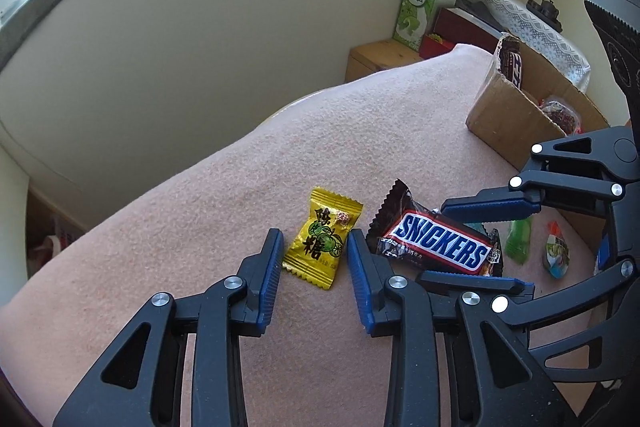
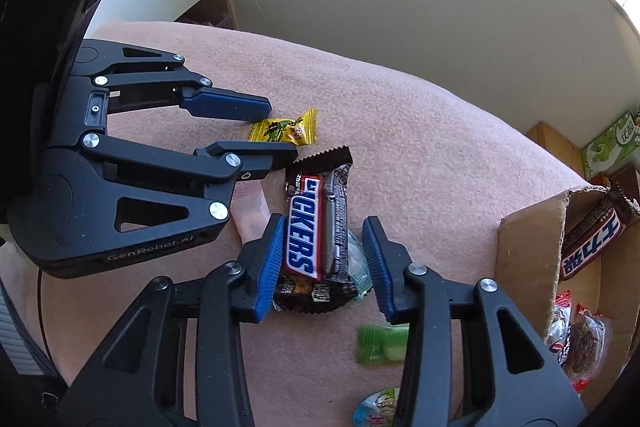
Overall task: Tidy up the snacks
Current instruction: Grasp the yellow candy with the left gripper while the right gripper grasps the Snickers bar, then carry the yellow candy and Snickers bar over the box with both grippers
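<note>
A yellow lime candy [image 1: 322, 237] lies flat on the pink cloth [image 1: 248, 155], its near half between the fingertips of my left gripper [image 1: 314, 247]. Thin gaps show on both sides, so the jaws stand open around it. Beside it lies a Snickers bar [image 2: 306, 227]. My right gripper [image 2: 324, 231] straddles the bar; the left pad [image 2: 272, 259] rests against the bar's side, while the right pad [image 2: 378, 263] stands off, with a clear wrapper [image 2: 356, 261] in the gap. In the left wrist view the right gripper [image 1: 432, 243] brackets the Snickers bar [image 1: 440, 245].
A cardboard box [image 2: 528, 255] at the right holds another chocolate bar [image 2: 592, 239] and red-wrapped snacks [image 2: 580, 343]. A green candy [image 2: 380, 343] and a small round candy [image 2: 376, 407] lie near my right gripper. A green carton [image 1: 416, 11] stands on a wooden stand [image 1: 380, 59] beyond the cloth's edge.
</note>
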